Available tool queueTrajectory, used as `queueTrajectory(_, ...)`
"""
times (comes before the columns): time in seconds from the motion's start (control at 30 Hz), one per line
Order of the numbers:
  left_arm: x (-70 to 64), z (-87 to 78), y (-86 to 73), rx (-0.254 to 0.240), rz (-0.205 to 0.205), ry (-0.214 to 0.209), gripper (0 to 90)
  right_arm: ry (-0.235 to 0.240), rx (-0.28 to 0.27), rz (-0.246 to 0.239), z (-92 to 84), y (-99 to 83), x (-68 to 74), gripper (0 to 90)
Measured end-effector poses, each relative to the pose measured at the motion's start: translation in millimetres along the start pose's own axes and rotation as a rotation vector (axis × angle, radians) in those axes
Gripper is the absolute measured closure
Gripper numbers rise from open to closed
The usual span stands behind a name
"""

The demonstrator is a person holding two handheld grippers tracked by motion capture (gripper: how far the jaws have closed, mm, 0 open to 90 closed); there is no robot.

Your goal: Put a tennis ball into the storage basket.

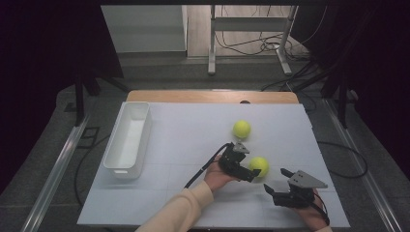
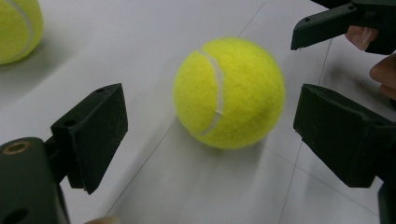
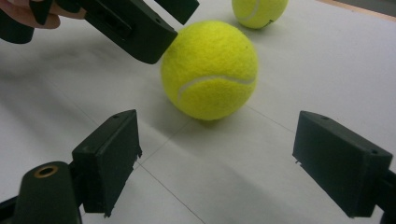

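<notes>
Reaching in from the near side, the left gripper [image 1: 253, 170] has its jaws spread wide around the nearer tennis ball [image 1: 259, 165], which rests on the white table [image 1: 183, 140] with neither jaw touching it. The right gripper [image 1: 276, 182] waits just beside, jaws likewise spread and empty. A lopsided closing could nudge the ball, rolling it toward the second ball [image 1: 241, 129] or away from the white bin [image 1: 126, 140].

No text, label, brand, number or sign can be read on anything in these views.
</notes>
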State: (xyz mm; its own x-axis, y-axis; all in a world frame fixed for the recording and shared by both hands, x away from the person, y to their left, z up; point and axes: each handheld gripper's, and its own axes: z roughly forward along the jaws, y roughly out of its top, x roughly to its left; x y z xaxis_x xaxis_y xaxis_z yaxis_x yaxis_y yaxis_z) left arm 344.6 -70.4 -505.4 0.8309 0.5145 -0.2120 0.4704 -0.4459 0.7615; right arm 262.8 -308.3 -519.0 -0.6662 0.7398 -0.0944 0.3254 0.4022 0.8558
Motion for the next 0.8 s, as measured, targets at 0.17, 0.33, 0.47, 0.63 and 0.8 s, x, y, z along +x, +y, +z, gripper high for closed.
queueTrajectory(0.17,-0.5,5.4,3.7,0.004,-0.008,-0.009,10.7,-0.002,0.001,0.001,-0.1,-0.1,-0.4,15.4)
queueTrajectory(0.33,-3.5,13.0,7.8,0.021,0.002,-0.012,10.7,-0.005,0.001,0.003,-0.5,0.0,-0.5,15.4)
queueTrajectory(0.47,-6.1,18.4,9.5,0.03,-0.001,-0.018,10.7,-0.007,0.002,0.003,-0.6,-0.2,-0.8,15.4)
queueTrajectory(0.63,-5.8,22.5,9.7,0.036,-0.005,-0.017,10.7,-0.005,0.004,0.003,-0.5,-0.3,-0.6,15.4)
queueTrajectory(0.8,-4.7,28.8,8.8,0.05,-0.012,-0.018,11.1,-0.003,0.006,0.002,0.0,-0.6,-0.5,15.4)
